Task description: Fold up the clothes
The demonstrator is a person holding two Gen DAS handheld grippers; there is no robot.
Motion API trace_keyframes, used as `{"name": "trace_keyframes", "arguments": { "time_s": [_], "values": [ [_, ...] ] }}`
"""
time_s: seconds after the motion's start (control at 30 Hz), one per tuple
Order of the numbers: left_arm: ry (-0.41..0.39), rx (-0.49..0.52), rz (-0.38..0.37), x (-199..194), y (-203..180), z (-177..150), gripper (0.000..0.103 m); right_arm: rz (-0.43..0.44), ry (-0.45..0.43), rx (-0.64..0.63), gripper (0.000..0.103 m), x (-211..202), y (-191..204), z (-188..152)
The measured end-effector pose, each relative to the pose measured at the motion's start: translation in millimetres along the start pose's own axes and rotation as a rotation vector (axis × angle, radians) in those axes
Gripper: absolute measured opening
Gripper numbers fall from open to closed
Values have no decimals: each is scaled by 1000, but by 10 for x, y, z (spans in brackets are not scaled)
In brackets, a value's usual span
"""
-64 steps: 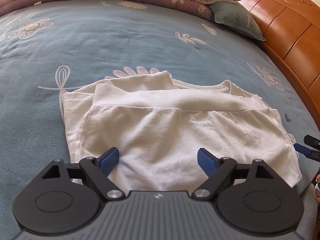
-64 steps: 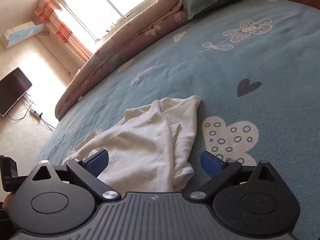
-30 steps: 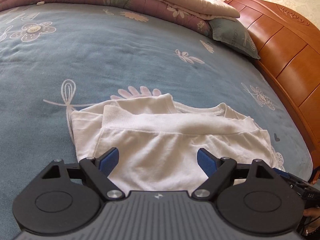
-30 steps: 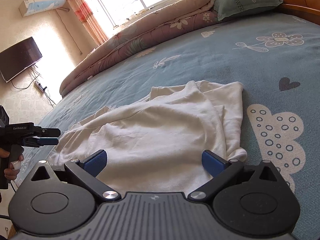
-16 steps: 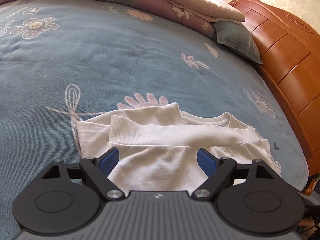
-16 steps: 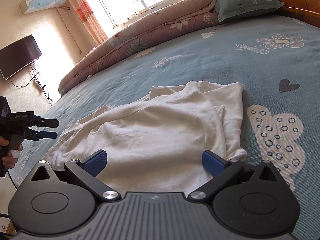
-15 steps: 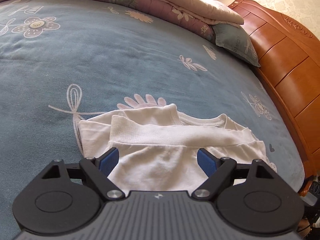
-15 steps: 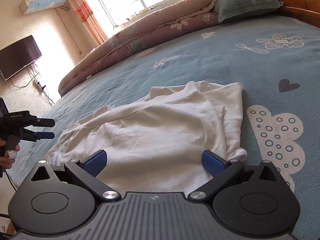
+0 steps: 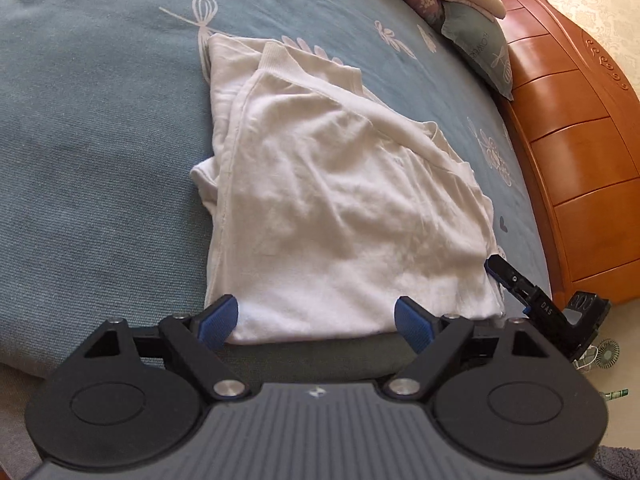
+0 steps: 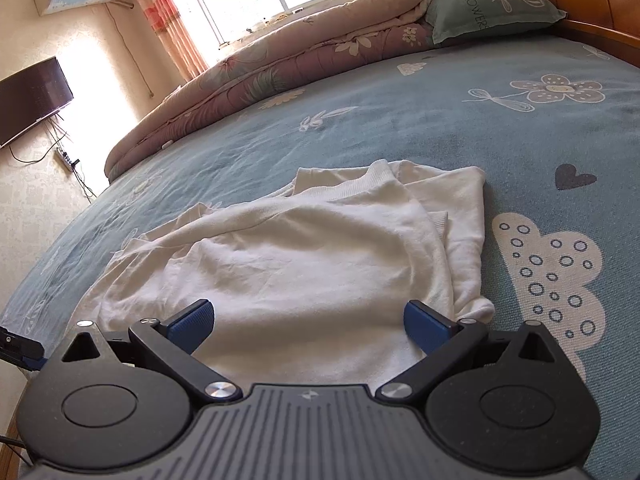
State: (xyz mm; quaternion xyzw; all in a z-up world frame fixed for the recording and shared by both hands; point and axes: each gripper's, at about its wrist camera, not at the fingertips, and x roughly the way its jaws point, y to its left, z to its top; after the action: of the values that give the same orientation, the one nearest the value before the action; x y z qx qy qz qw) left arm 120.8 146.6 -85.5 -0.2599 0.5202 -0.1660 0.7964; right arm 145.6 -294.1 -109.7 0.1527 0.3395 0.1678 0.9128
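Behind the white top (image 10: 304, 264), a pillow (image 10: 492, 4) reads "FLOWERS"; both claws gape, empty.

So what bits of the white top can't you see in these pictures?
- Left wrist view: the white top's near hem is partly hidden behind the left gripper.
- Right wrist view: its near edge is hidden by the right gripper.
- Both views: the folded-under layers and any sleeves; the top layer covers them.
- The side against the blue bedspread.
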Motion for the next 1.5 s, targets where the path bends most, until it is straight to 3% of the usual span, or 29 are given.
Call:
{"name": "trace_keyframes", "arguments": {
  "time_s": [0.23, 0.33, 0.53, 0.63, 0.8, 0.97, 1.2, 1.5],
  "values": [
    [-148, 65, -32, -286, -33, 426, 86, -77, 33, -67, 103, 61, 147, -5],
    [-166, -27, -56, -205, 213, 649, 86, -111, 57, -100, 103, 80, 211, -4],
    [-88, -162, -130, 266, 677, 918, 84, -136, 100, -81, 103, 86, 242, 45],
    [-80, -179, -227, 406, 775, 972, 84, -144, 112, -74, 103, 86, 251, 53],
    [-76, -149, -316, 589, 788, 1129, 84, -171, 107, -87, 103, 124, 290, 36],
    [-73, -127, -341, 706, 760, 1302, 84, -205, 126, -126, 103, 179, 353, 50],
    [9, 19, -403, 582, 742, 1048, 84, -193, 128, -152, 103, 141, 343, 14],
    [11, 0, -374, 770, 665, 1326, 78, -184, 111, -135, 103, 137, 328, 6]
  ]
}}
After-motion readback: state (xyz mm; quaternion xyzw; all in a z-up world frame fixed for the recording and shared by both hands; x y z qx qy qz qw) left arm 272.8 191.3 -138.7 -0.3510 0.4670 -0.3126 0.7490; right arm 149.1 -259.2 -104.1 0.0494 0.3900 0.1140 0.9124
